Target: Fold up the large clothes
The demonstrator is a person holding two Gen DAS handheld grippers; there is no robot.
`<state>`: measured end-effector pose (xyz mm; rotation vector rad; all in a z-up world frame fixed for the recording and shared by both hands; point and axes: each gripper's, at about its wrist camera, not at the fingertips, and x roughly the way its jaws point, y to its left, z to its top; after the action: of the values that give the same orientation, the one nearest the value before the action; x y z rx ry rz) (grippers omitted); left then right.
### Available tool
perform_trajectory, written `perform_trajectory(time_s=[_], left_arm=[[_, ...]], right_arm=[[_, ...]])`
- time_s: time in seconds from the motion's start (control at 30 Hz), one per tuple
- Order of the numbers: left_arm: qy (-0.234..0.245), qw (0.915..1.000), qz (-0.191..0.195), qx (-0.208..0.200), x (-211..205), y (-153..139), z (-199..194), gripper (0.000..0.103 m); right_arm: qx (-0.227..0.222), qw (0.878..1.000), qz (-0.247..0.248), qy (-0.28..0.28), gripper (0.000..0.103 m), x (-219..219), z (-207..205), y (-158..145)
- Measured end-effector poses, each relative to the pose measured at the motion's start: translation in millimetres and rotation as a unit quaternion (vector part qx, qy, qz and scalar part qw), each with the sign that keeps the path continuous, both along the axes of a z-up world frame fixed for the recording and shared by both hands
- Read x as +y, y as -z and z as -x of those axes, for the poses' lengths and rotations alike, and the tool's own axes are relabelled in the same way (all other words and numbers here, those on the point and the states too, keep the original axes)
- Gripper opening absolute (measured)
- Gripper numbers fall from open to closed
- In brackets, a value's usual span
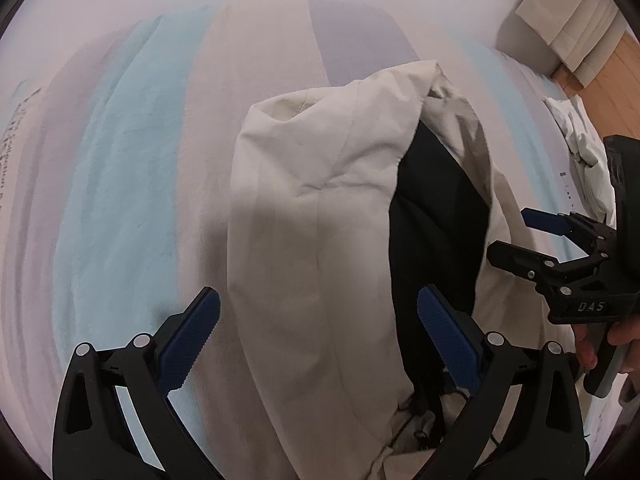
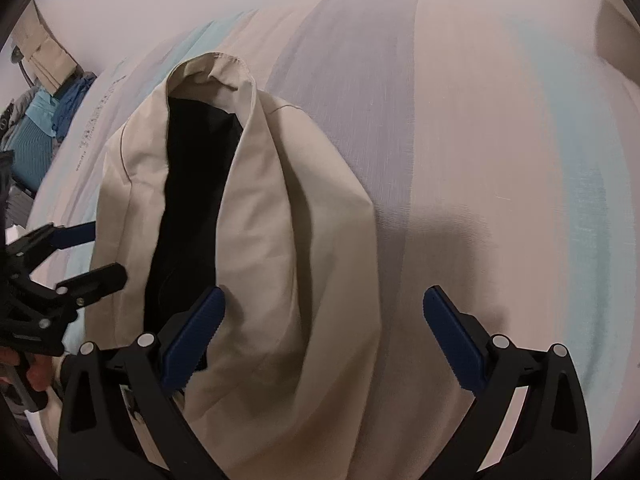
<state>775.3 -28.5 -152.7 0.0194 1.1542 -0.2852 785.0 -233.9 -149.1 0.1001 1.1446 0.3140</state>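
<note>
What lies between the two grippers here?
The beige garment with its black lining lies between the left gripper and right gripper, seen in both wrist views.

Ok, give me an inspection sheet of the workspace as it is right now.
Surface: striped bedsheet, pastel bands, lightly wrinkled.
Job's things: beige jacket lying lengthwise, part folded, black lining showing along its opening.
Clutter: white cloth bunched at the bed's edge; blue clothes piled beside the bed.
Grippers: left gripper open over the jacket; right gripper open, holding nothing.
Cables: thin dark cord at the jacket's near end, unclear what it is.
Surroundings: wooden floor, pale curtain.
</note>
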Motion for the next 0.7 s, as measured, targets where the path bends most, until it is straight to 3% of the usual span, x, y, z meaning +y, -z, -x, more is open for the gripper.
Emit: perform_trajectory(time_s=[0.17, 0.33, 0.47, 0.63, 0.7], left_arm=[[-0.016, 0.9994, 0.03, 0.003, 7, 4, -14, 0.093], [-0.015, 0.9982, 0.055, 0.022, 8, 10, -29, 0.071], [-0.012, 0.9981, 0.058, 0.018, 6, 11, -34, 0.061], [-0.009, 0.9985, 0.052, 0.013, 6, 12, -34, 0.028], [-0.007, 0.9987, 0.05, 0.008, 5, 10, -32, 0.022]], right_arm=[[0.009, 1.0, -0.019, 0.001, 0.084, 1, -13, 5], [0.01, 1.0, -0.019, -0.005, 0.068, 7, -24, 9], [0.008, 1.0, -0.024, 0.0, 0.057, 11, -29, 11], [0.009, 1.0, -0.018, 0.008, 0.035, 16, -31, 12], [0.01, 1.0, -0.015, 0.011, 0.025, 17, -31, 12]])
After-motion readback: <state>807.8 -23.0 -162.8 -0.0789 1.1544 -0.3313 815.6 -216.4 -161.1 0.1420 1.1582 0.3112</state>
